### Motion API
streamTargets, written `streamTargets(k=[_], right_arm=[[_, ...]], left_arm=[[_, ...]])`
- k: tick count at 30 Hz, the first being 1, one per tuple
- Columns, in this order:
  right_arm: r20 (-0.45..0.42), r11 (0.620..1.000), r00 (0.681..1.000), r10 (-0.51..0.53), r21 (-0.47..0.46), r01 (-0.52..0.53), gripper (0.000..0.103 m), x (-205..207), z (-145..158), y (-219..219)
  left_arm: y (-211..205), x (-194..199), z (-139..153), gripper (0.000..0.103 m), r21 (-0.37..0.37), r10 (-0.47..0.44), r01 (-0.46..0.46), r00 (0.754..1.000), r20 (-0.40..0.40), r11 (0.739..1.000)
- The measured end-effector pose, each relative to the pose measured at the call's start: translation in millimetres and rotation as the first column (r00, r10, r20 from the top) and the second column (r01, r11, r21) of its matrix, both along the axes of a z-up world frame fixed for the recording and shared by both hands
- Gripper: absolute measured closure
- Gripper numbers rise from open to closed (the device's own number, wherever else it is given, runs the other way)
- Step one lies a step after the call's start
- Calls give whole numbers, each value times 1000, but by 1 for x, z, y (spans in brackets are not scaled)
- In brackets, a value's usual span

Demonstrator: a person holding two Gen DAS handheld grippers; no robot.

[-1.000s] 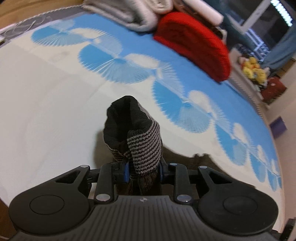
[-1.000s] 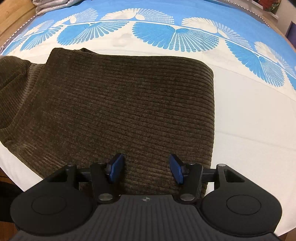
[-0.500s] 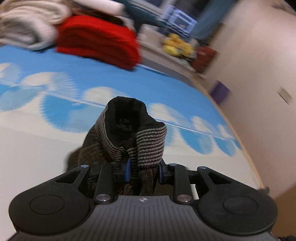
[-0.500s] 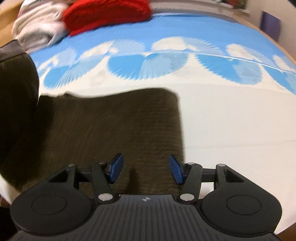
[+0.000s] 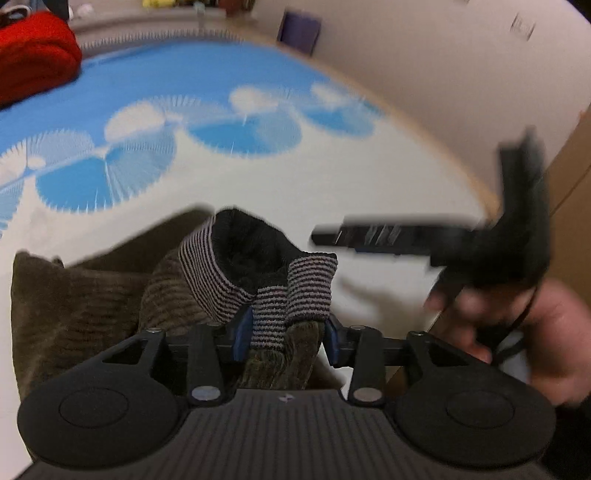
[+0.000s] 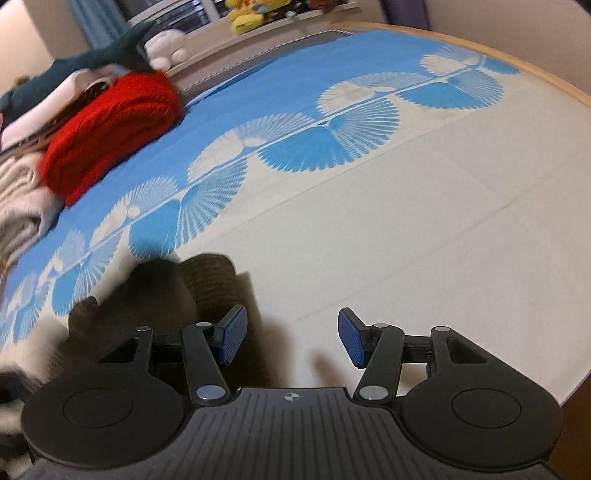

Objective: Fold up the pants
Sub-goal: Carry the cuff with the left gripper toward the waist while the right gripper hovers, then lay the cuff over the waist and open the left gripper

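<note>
The dark brown corduroy pants (image 5: 74,295) lie on the bed. My left gripper (image 5: 284,332) is shut on their striped waistband (image 5: 273,295), holding it bunched and lifted over the rest of the pants. My right gripper (image 6: 288,336) is open and empty above the white sheet; the pants (image 6: 166,291) show blurred at its lower left. The right gripper also appears blurred in the left wrist view (image 5: 406,236), held in a hand at the right.
The bed has a blue and white fan-patterned sheet (image 6: 369,221). A folded red knit (image 6: 107,129) and pale folded clothes (image 6: 18,192) sit at the far left. The wooden bed edge (image 6: 535,74) curves along the right. Soft toys (image 6: 255,14) lie on a shelf behind.
My left gripper has swung right with the waistband, carrying it over the pants. My right gripper has turned right, away from the pants, and stayed open.
</note>
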State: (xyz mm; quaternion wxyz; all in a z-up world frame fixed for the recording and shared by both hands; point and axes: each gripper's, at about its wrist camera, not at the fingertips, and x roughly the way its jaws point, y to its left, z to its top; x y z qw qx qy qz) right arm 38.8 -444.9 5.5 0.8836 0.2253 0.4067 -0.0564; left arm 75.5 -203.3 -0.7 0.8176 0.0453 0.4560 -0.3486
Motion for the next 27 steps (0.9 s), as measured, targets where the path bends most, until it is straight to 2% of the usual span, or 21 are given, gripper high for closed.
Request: streamTargets(k=[2,4,8,10,13,16,19,20,22,23,25,27], right_arm=[[-4,1000,1000,-12,29,12,46,1,-2,-5],[-8,998,1000,-7,59,7,45,3,-5,-5],[-16,987,998,60,147,-57,38,10,-10,4],[-25,973,996,84,216,-77,34,14,-13,9],[-44,960,993,106,264,-91,29,19,-16,21],[-58,966,987,147,225,-130,24,22,-15,39],[-59,971,981,186,162,-174,24,22,-11,54],[-62,972,978,202,135,-192,28,21,-10,59],[-51,970,971,232,81,-228,64,19,-8,67],[-32,962,964,264,74,-261,78,19,-5,71],[48,960,958,281,-17,-281,82,12,11,78],[235,964,936,261,-4,-267,83,2,36,71]], left_arm=[[8,3,3,52,-35,-8,8,1000,7,999],[22,3,14,39,-89,10,-9,1000,12,996],[70,15,30,36,-187,88,-84,996,9,979],[89,19,36,36,-189,138,-134,990,8,973],[112,28,33,36,-117,213,-214,977,-21,970],[128,34,17,36,-3,270,-271,960,-68,963],[138,35,1,36,103,287,-278,955,-77,955],[141,34,-2,36,124,282,-272,956,-76,954],[151,30,-8,36,144,272,-261,960,-67,955],[154,27,-7,36,143,267,-257,962,-62,956],[158,22,-5,36,130,253,-244,966,-55,961],[159,12,-1,36,117,235,-228,971,-47,966]])
